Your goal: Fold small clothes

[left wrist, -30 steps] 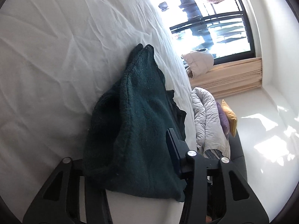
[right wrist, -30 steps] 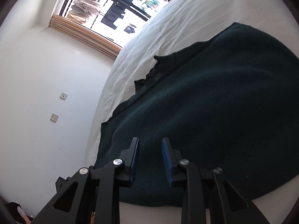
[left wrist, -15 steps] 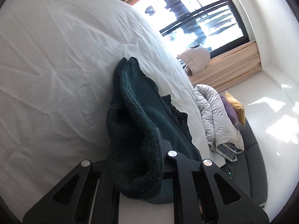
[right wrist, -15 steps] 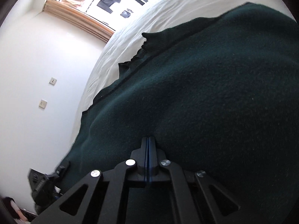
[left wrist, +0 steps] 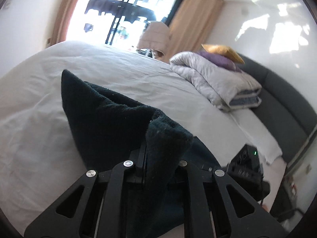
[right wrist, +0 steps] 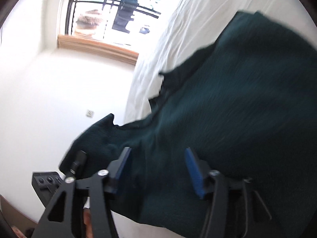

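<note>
A dark green knitted garment (left wrist: 103, 119) lies on the white bed sheet (left wrist: 49, 83). My left gripper (left wrist: 150, 154) is shut on a bunched edge of it, and the cloth rises from the bed in a peak over the right finger, hiding it. In the right wrist view the garment (right wrist: 237, 99) spreads over the bed's edge, blurred by motion. My right gripper (right wrist: 157, 150) hovers over its near part, jaws opening; its blue pads (right wrist: 193, 170) stand wide apart with cloth behind them and do not press on it.
A folded grey duvet (left wrist: 218, 83) with a purple and a yellow cushion (left wrist: 223, 51) sits at the bed's far right, against a dark grey headboard (left wrist: 287, 103). A bright window (left wrist: 128, 10) is beyond the bed. A black device (left wrist: 247, 168) is low beside the mattress.
My left gripper closed on the garment's edge, then rose and rolled, lifting the cloth. My right gripper shut over the garment half a second ago and has since opened and drawn back.
</note>
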The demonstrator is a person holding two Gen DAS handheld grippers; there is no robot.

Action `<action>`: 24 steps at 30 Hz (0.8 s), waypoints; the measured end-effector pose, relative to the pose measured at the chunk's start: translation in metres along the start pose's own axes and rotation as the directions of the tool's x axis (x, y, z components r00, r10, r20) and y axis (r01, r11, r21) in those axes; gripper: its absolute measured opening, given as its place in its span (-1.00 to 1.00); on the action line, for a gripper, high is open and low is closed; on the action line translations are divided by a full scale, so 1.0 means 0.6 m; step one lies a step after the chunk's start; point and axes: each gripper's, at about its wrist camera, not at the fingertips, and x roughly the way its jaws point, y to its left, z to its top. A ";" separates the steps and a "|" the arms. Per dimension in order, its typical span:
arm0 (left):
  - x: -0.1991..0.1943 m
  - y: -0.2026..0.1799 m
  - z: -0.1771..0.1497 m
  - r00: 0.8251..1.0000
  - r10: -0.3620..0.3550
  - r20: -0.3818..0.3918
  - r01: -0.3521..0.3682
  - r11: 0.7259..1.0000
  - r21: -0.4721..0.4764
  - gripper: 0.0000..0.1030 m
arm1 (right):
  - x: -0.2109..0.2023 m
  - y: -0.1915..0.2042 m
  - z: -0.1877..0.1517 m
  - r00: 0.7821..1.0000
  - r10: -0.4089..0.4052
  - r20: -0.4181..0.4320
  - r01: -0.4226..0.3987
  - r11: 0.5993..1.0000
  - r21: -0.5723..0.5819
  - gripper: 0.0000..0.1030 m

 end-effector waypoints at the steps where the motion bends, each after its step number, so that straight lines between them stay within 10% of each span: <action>1: 0.027 -0.032 -0.008 1.000 -0.005 -0.025 0.006 0.998 0.058 -0.79 | -0.018 -0.011 0.015 1.000 0.025 0.016 -0.026 0.999 0.028 0.28; 9: 0.137 -0.158 -0.138 0.990 0.065 -0.129 -0.015 0.934 0.358 -0.79 | -0.035 -0.035 0.077 0.995 0.010 -0.100 -0.004 0.998 0.063 0.28; 24: 0.080 -0.165 -0.168 0.999 0.040 -0.027 -0.023 0.891 0.454 -0.79 | 0.115 0.048 0.105 0.900 -0.218 -0.377 0.171 0.973 -0.153 0.31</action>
